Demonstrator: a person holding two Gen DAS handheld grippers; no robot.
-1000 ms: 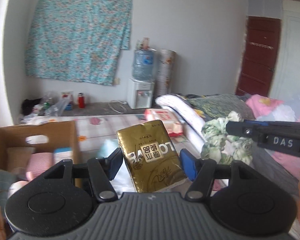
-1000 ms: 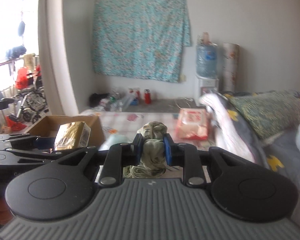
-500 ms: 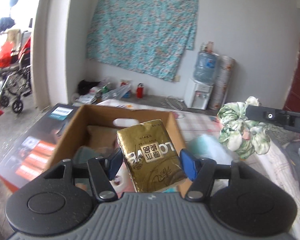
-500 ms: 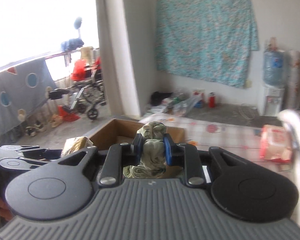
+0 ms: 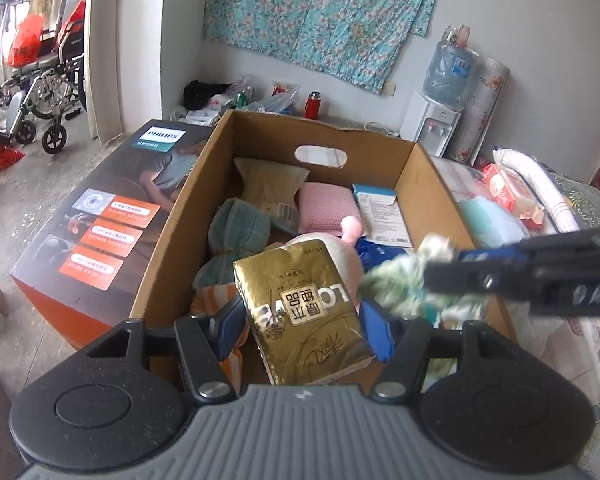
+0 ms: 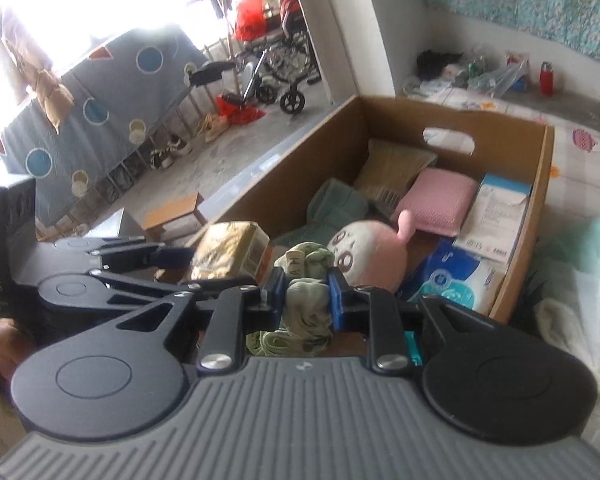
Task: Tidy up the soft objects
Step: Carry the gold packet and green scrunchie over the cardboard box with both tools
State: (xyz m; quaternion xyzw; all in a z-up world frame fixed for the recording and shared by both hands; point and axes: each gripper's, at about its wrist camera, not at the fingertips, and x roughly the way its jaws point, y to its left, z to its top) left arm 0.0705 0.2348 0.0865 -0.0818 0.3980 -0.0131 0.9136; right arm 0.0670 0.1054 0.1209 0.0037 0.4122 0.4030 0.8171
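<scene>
My left gripper [image 5: 302,322] is shut on a gold tissue pack [image 5: 302,304] and holds it over the near end of an open cardboard box [image 5: 256,124]. My right gripper [image 6: 307,294] is shut on a green floral scrunchie [image 6: 306,304], also above the box's near end; the scrunchie [image 5: 396,280] and that gripper's arm show at the right of the left wrist view. From the right wrist camera the gold pack [image 6: 230,250] sits just left of the scrunchie. Inside the box [image 6: 452,118] lie a pink plush toy [image 6: 370,254], a pink cloth [image 6: 438,202], teal cloths and paper packs.
The box rests beside a large printed carton [image 5: 100,220] on the floor side. A bed with a mint bag [image 5: 488,216] and red tissue pack [image 5: 512,196] lies to the right. A wheelchair [image 5: 44,92], a small wooden stool [image 6: 176,212] and a water dispenser [image 5: 432,128] stand farther off.
Both grippers swung left from over the bed to above the cardboard box and tilted down. Each kept its hold, and the scrunchie has come close beside the gold pack.
</scene>
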